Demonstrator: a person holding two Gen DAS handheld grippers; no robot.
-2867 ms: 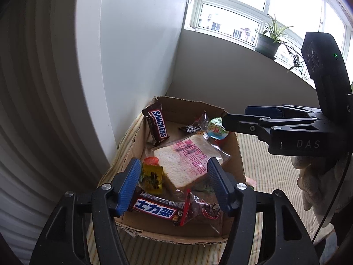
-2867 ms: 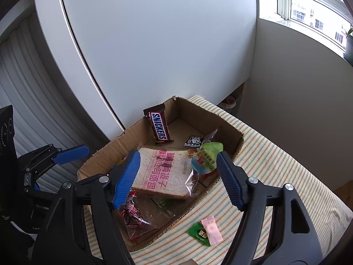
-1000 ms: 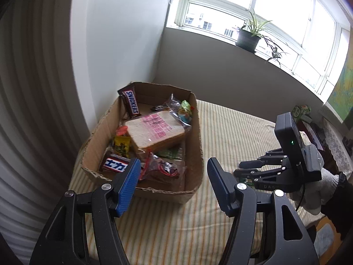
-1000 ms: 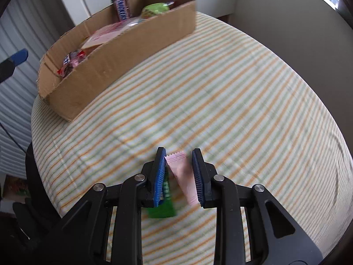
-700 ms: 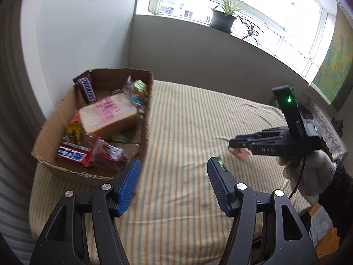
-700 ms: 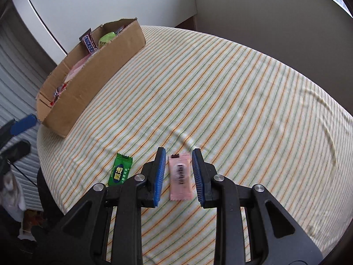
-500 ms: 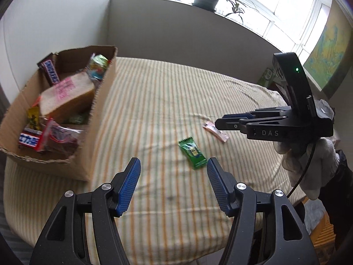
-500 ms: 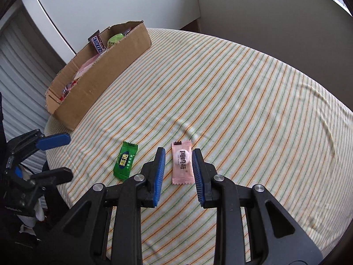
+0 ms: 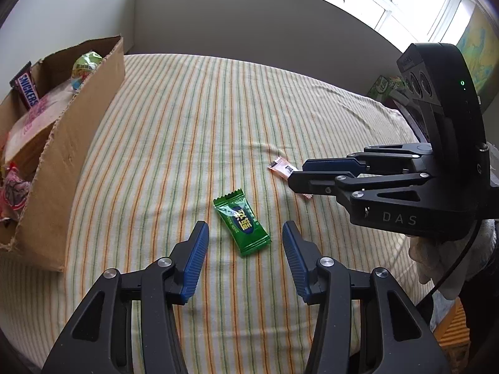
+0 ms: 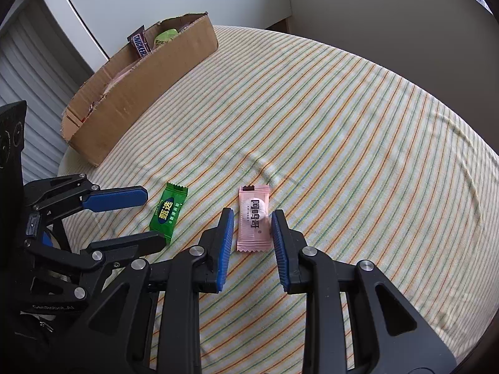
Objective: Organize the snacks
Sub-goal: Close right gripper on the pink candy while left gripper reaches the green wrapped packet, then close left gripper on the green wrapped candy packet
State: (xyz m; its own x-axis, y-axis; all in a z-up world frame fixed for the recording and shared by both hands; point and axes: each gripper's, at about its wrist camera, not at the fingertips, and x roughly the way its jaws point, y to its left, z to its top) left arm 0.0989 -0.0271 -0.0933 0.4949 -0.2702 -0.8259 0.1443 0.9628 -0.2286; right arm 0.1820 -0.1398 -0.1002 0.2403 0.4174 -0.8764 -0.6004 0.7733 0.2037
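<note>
Two grippers hover parted, holding nothing: left gripper (image 9: 244, 241) straddles the green foil candy packet (image 9: 242, 225), right gripper (image 10: 252, 224) the pink candy sachet (image 10: 253, 218).

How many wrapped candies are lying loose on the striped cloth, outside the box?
2: the green candy lies between the open left claw fingers; the pink candy lies between the open right claw fingers.
</note>
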